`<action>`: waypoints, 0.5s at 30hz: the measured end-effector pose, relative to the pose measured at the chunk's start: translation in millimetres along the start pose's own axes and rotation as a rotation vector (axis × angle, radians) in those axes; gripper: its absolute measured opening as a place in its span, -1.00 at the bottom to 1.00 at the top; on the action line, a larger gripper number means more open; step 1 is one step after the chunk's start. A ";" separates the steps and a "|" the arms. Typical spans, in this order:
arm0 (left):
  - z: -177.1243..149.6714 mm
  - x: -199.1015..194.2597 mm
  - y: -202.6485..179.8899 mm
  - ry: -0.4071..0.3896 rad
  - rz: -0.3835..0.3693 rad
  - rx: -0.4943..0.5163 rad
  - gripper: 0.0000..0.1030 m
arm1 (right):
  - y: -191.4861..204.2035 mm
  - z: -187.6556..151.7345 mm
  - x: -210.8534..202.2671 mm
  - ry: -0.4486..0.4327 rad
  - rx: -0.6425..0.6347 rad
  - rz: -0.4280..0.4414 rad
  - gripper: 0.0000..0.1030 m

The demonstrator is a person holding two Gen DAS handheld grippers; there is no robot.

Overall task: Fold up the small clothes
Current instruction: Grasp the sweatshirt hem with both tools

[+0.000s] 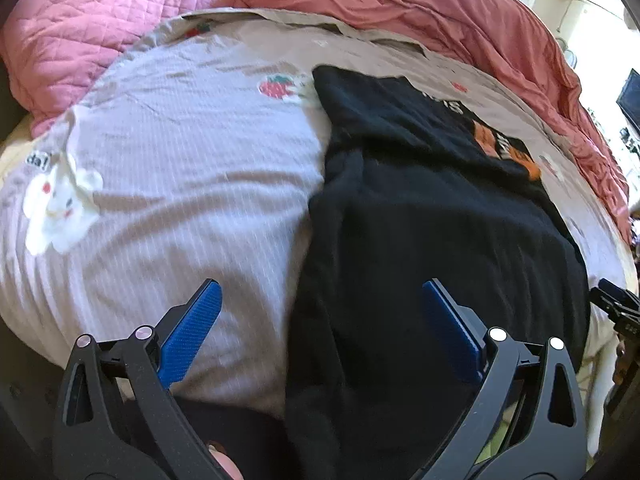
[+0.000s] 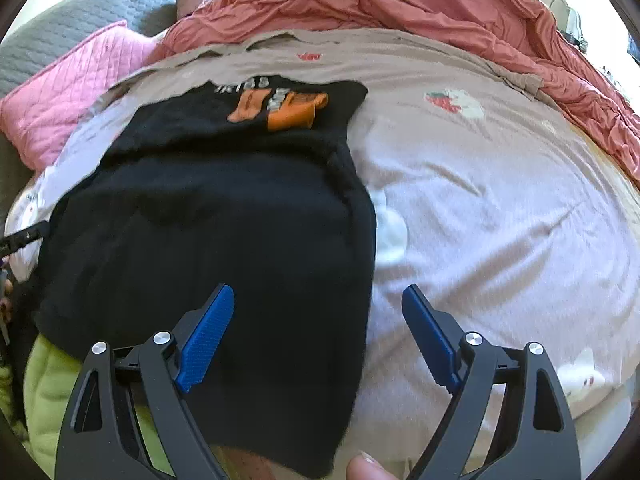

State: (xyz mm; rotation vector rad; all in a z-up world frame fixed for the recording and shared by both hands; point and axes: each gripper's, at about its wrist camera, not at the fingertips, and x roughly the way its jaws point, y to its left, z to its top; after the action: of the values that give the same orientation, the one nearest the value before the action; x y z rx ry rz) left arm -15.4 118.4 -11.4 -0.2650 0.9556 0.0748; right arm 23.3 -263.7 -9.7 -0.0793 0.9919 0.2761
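A black garment [image 1: 432,240] with an orange and white print lies partly folded on the pale striped bed sheet [image 1: 180,184]; it also shows in the right wrist view [image 2: 216,232], its print at the far end. My left gripper [image 1: 320,292] is open and empty, jaws wide apart, just above the garment's near left edge. My right gripper [image 2: 318,296] is open and empty, jaws wide apart, over the garment's near right edge. The other gripper's tip shows at the right edge of the left view [image 1: 616,308] and at the left edge of the right view [image 2: 24,236].
A salmon duvet [image 1: 440,12] is bunched along the bed's far side. A pink quilted pillow [image 1: 80,32] lies at the far left. A lime-green cloth [image 2: 52,392] lies under the garment's near left corner. A fingertip [image 2: 368,470] shows at the bottom.
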 end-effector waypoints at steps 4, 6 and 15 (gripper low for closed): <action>-12.9 2.2 -1.9 0.032 -0.013 0.003 0.75 | -1.1 -21.3 -3.4 0.050 -0.008 0.017 0.65; -15.8 2.3 -1.4 0.040 -0.012 0.002 0.68 | -3.4 -31.0 -3.5 0.070 0.004 0.021 0.65; -26.3 -2.9 10.1 0.056 -0.037 -0.021 -0.20 | -3.8 -52.7 -0.5 0.124 0.051 0.096 0.05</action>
State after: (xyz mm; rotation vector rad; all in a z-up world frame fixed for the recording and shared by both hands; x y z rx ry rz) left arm -39.9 121.6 -25.3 -0.3055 1.0055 0.0437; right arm -18.9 -277.5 -38.4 -0.0024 1.1272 0.3372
